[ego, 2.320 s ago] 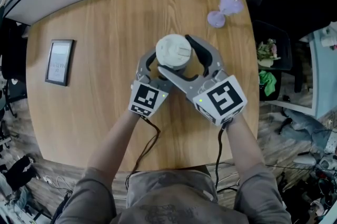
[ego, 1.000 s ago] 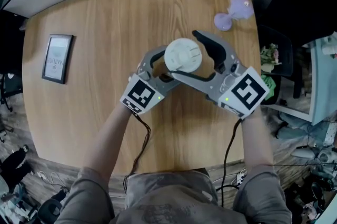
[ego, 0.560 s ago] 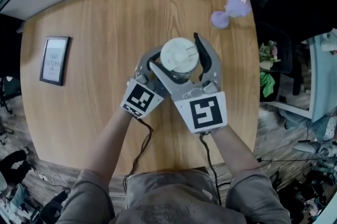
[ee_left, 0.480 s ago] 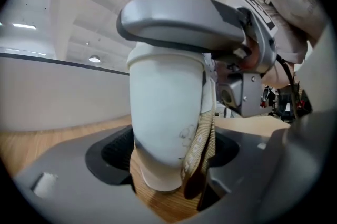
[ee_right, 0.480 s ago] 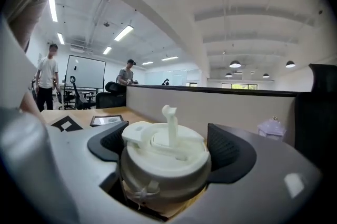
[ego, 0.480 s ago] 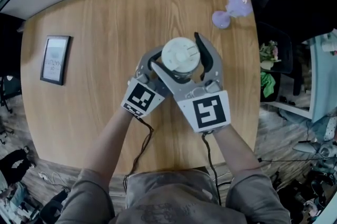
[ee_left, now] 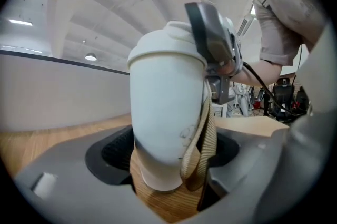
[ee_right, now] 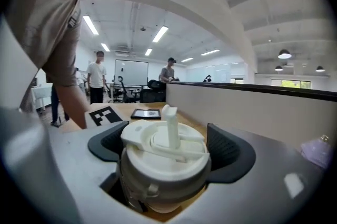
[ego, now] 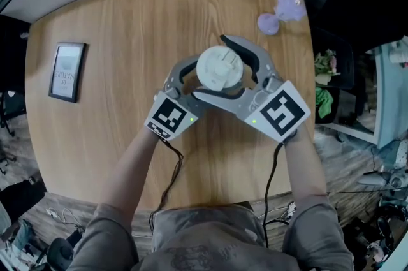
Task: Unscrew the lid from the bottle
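Centrally: smooth white bottle (ee_left: 166,128), tan woven strap (ee_left: 202,144), stepped round lid (ee_right: 166,152).

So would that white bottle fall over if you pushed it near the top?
Probably, if nothing held it. The bottle is tall and narrows toward its base, so a push up high could likely tip it. Its smooth, rounded wall looks slippery. The tan strap hangs in a loose loop, so it's likely floppy.

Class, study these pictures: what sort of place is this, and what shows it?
Probably an open-plan office or lab: ceiling strip lights, office chairs behind, and a wooden table.
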The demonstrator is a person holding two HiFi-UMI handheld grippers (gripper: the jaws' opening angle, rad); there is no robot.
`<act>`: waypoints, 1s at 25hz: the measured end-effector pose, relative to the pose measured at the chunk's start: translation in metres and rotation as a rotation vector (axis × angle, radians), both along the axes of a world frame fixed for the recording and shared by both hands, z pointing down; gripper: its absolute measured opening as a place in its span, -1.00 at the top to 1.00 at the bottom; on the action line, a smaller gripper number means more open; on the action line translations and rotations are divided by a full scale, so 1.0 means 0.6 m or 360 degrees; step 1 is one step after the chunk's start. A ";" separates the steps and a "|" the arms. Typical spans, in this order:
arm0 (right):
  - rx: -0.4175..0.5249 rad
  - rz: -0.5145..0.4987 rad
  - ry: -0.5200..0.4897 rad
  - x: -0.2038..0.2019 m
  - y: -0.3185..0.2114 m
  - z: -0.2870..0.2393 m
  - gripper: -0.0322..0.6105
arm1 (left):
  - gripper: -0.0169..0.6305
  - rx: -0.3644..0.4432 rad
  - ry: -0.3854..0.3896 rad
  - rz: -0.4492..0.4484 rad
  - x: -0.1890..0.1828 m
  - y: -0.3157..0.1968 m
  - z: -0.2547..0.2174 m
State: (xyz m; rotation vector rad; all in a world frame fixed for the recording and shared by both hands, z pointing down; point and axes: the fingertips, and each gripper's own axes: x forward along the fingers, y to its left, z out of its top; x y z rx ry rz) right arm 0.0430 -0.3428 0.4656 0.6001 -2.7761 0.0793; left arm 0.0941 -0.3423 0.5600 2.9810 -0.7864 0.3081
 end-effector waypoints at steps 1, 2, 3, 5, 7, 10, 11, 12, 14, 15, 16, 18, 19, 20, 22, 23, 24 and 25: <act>0.0000 -0.0080 -0.0006 0.000 0.003 0.000 -0.58 | -0.17 -0.0002 0.0001 0.0008 0.001 0.000 0.001; -0.0004 -0.0162 -0.0016 -0.001 0.006 0.000 -0.58 | -0.17 -0.0002 0.0000 0.0019 0.001 0.000 0.001; -0.0008 -0.0244 -0.0027 -0.001 0.010 0.000 -0.58 | -0.17 -0.0001 -0.0004 0.0033 0.001 0.000 0.001; -0.0007 -0.0375 -0.0039 0.000 0.015 0.001 -0.58 | -0.17 -0.0008 -0.0017 0.0056 -0.001 -0.001 0.002; 0.0003 -0.0444 -0.0050 -0.001 0.017 0.001 -0.58 | -0.17 -0.0020 -0.0023 0.0065 -0.003 0.000 0.003; 0.0002 -0.0462 -0.0050 -0.001 0.017 0.002 -0.59 | -0.17 -0.0021 -0.0016 0.0064 -0.002 0.000 0.004; -0.0005 -0.0442 -0.0059 0.000 0.015 0.001 -0.59 | -0.17 -0.0019 -0.0011 0.0064 -0.001 -0.001 0.003; -0.0015 -0.0397 -0.0090 0.000 0.011 -0.004 -0.59 | -0.17 -0.0015 -0.0004 0.0064 0.000 -0.001 0.003; -0.0026 -0.0233 -0.0225 0.001 0.000 -0.023 -0.65 | -0.17 -0.0010 0.0007 0.0062 -0.001 -0.001 0.002; -0.0026 -0.0129 -0.0288 0.001 -0.003 -0.030 -0.71 | -0.17 -0.0010 0.0011 0.0058 -0.002 0.000 0.002; -0.0022 -0.0021 -0.0320 0.000 -0.003 -0.033 -0.79 | -0.18 -0.0015 0.0015 0.0050 -0.003 0.001 0.002; 0.0006 0.0220 -0.0299 -0.002 0.001 -0.029 -0.89 | -0.17 -0.0031 0.0029 0.0032 -0.006 0.003 0.002; 0.0020 0.0353 -0.0270 -0.001 0.000 -0.024 -0.91 | -0.17 -0.0026 0.0030 0.0030 -0.006 0.003 0.002; 0.0033 0.0480 -0.0235 0.001 -0.002 -0.019 -0.91 | -0.17 -0.0017 0.0030 0.0030 -0.006 0.003 0.002; 0.0065 0.0681 -0.0153 0.004 -0.009 -0.008 -0.91 | -0.17 -0.0006 0.0033 0.0021 -0.006 0.003 0.002; 0.0083 0.0752 -0.0110 0.004 -0.014 -0.002 -0.91 | -0.17 -0.0005 0.0034 0.0012 -0.006 0.002 0.002; 0.0091 0.0811 -0.0077 0.005 -0.018 0.002 -0.91 | -0.17 -0.0006 0.0036 0.0001 -0.004 0.001 0.001; 0.0086 0.0864 -0.0064 0.008 -0.023 0.005 -0.91 | -0.17 -0.0007 0.0037 -0.0009 -0.002 0.000 0.001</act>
